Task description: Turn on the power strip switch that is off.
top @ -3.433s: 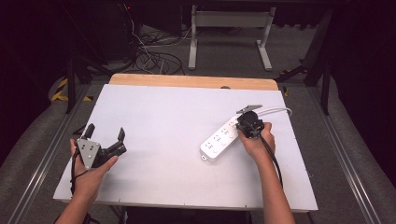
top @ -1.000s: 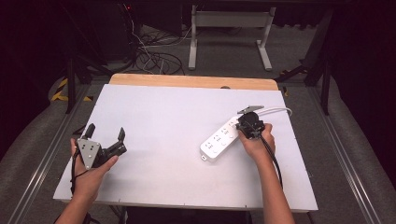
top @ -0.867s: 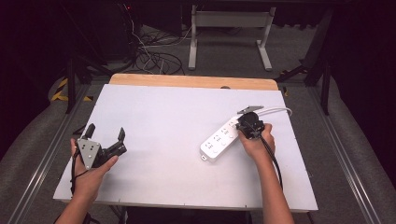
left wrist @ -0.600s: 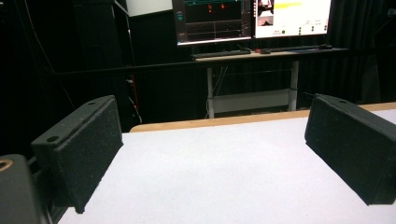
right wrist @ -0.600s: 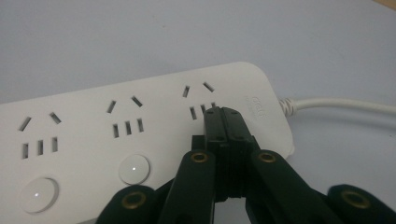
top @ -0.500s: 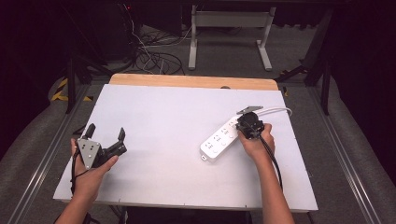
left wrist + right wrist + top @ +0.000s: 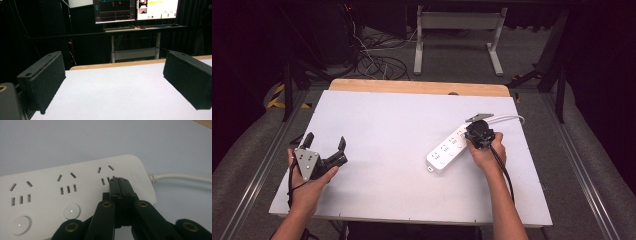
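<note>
Nothing has shifted over the last seconds: the right tool (image 7: 119,186), jaws closed together, stays pressed on the power strip (image 7: 451,150) near the surface's right edge, likely working its switch, while the left tool (image 7: 324,147) waits open.

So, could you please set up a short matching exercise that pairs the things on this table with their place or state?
Things:
1. left tongs
2. right tongs
3. power strip
4. white cable

Places or states:
A. lies flat on the right half of the table, sockets facing up
B. shut, tips over the cable-end socket of the strip
C. open, with nothing between the pads, at the table's left edge
D. runs out of the strip's end across the table top

Pairs: 1-C, 2-B, 3-A, 4-D
</note>
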